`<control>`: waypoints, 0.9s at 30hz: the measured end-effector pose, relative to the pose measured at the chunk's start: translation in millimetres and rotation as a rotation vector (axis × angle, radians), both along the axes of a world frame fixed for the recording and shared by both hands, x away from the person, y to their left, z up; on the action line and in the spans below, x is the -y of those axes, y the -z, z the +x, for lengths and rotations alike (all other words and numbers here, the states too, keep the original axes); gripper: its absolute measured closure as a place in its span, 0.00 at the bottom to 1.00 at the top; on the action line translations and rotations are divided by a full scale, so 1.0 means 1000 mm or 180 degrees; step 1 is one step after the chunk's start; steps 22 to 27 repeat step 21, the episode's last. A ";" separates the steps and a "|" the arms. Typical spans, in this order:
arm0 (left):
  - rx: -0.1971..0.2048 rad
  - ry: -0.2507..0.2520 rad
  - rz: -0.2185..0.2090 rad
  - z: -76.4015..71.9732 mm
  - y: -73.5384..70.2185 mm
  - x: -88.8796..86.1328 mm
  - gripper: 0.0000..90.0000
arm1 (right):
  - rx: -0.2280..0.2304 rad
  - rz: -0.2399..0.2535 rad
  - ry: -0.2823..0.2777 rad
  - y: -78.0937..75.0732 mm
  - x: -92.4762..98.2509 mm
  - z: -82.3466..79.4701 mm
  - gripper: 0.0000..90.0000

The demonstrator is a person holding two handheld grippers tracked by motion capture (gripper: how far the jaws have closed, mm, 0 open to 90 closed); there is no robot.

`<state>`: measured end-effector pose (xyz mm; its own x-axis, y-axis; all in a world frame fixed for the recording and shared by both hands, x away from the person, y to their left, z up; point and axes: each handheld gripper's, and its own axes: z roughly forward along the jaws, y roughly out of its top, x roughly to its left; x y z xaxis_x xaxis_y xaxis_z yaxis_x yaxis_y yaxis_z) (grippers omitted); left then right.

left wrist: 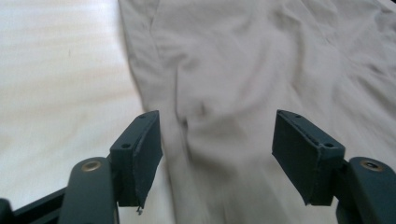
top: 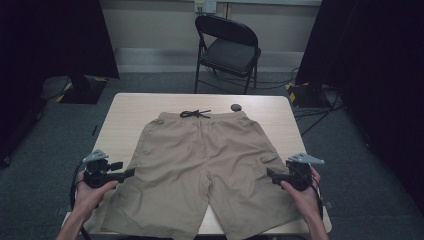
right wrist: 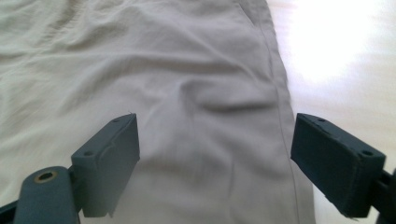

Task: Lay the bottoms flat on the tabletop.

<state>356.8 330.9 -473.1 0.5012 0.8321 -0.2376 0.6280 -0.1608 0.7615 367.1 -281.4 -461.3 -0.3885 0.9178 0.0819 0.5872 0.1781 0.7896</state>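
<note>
Khaki shorts [top: 200,165] lie spread flat on the table [top: 125,107], waistband and its dark drawstring [top: 195,114] at the far edge, both leg hems toward the near edge where the person stands. So the long axis runs far to near, and the two outer side seams run the same way.

Left gripper [top: 129,173] sits at the left leg's outer seam, about mid-thigh, pointing right, in toward the cloth. In the left gripper view its jaws stand wide apart, released, with the left seam of the shorts [left wrist: 154,70] running up between the pads and nothing pinched.

Right gripper [top: 270,173] mirrors it at the right leg's outer seam, pointing left. In the right gripper view its jaws are also spread wide and empty, the right seam [right wrist: 280,102] passing just inside one pad, bare tabletop [right wrist: 345,56] beyond.

Each hand has its own side: the left is nearer the left seam, the right nearer the right seam, and neither has to cross over. My read is that any pinch-and-fold from here turns on those seams lying straight ahead of each pair of jaws, across the line of reach

A small dark round object [top: 236,107] rests near the far edge, well clear of both hands
</note>
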 end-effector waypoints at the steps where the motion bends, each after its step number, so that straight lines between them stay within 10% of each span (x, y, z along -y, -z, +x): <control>1: -0.0020 0.0026 -0.0007 -0.004 0.003 -0.001 0.36 | -0.0026 -0.0023 0.0006 0.003 0.004 -0.006 0.16; 11: -0.0101 0.0124 0.0247 -0.013 0.021 0.010 0.30 | -0.0203 -0.0299 0.0211 0.036 0.026 -0.027 0.18; 27: -0.0030 0.0146 0.0278 -0.014 0.023 0.012 0.28 | -0.0144 -0.0354 0.0240 0.038 0.023 -0.028 0.17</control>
